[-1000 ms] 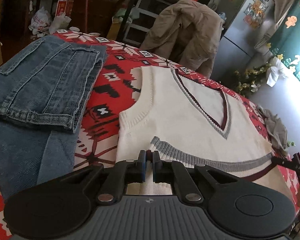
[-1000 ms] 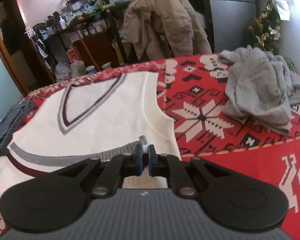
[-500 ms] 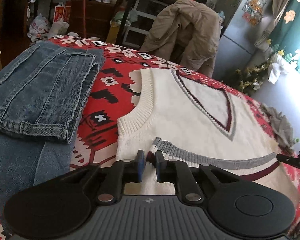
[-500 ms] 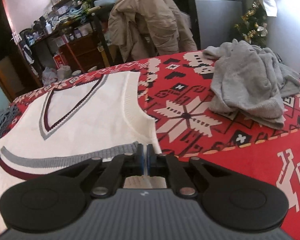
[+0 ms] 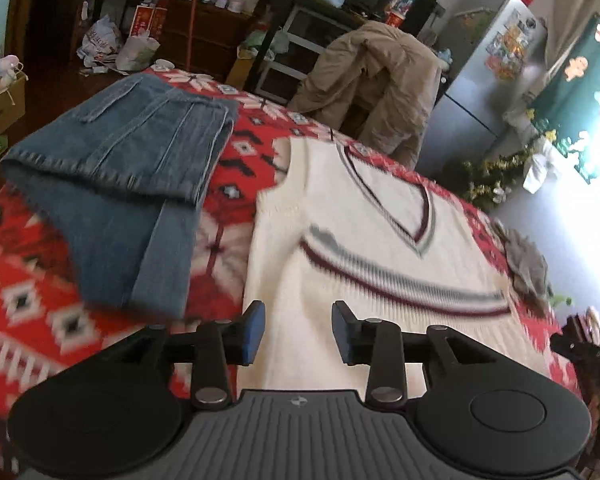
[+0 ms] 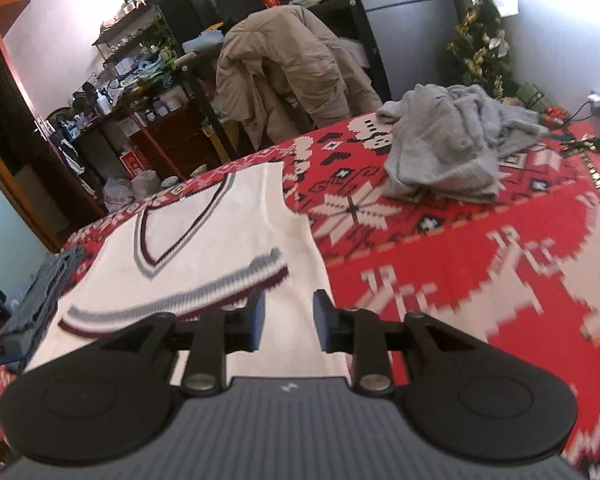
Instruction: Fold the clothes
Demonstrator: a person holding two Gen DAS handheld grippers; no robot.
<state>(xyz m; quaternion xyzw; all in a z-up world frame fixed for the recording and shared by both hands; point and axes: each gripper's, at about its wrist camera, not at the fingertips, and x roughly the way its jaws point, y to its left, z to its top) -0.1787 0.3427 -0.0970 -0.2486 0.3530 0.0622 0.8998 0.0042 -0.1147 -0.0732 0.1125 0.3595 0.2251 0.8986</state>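
**Cream vest folded up, both grippers let go**

Cream knit, trimmed in grey and maroon: the vest (image 5: 364,240) lies flat on the red patterned tablecloth (image 5: 32,280), its striped bottom band turned up so it crosses the body just under the point of the V-neck. The left gripper (image 5: 298,332) hangs over the near folded edge with its jaws wide apart and nothing between them; only white knit shows through the gap. The right gripper (image 6: 288,320) stands likewise parted and empty, the striped band's end just ahead of and left of its left jaw. Folded jeans (image 5: 116,184) lie ahead and to the left of the left jaws, apart from the vest. A crumpled grey sweater (image 6: 448,148) sits well ahead and to the right of the right jaws.
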